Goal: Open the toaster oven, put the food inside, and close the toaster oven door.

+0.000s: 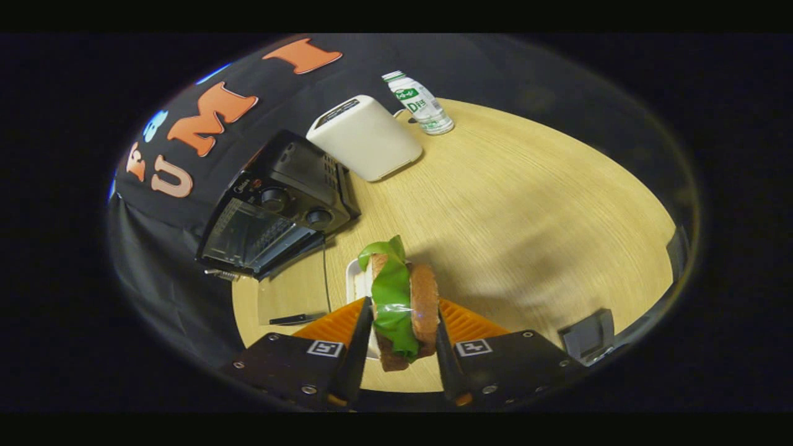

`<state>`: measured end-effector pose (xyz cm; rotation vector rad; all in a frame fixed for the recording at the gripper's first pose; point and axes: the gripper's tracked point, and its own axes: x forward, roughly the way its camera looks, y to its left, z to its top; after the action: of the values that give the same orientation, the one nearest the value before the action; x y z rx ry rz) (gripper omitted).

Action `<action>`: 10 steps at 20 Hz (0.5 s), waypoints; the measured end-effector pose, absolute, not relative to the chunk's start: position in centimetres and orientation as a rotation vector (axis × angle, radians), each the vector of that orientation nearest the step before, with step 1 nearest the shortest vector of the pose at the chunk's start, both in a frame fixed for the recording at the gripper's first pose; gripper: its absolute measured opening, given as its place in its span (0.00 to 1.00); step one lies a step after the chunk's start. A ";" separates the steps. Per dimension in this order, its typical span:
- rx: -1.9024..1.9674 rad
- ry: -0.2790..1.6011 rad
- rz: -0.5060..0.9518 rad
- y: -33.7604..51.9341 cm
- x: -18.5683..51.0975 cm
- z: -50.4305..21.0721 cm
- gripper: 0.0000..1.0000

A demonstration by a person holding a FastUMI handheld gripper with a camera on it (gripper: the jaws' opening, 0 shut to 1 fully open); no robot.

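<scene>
The tongs point(399, 347) pinch a sandwich point(403, 303) between their two fingers, one finger pressed against each bread face, so the sandwich stands on edge with a green lettuce leaf hanging out of its middle. Just behind the sandwich, partly hidden by it, a small white dish point(356, 282) lies on the desk point(526, 210). At about ten o'clock from the tongs, well apart from them, sits the black toaster oven point(279, 207), at the desk's edge against the dark cloth wall; its glass door appears to hang open and tilted down, and two round knobs show on its front panel. A thin black cord point(325, 272) runs from the oven toward the near edge of the desk. At twelve o'clock, beyond the oven, stands a white boxy appliance point(364, 137), and just past it a small white bottle with green print point(418, 104).
</scene>
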<state>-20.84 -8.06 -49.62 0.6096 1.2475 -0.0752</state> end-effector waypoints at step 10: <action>0.628 1.125 -0.054 -7.6 -16.7 -44.3 0.31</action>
<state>-16.75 -7.64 -44.34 0.6280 1.1250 -0.0539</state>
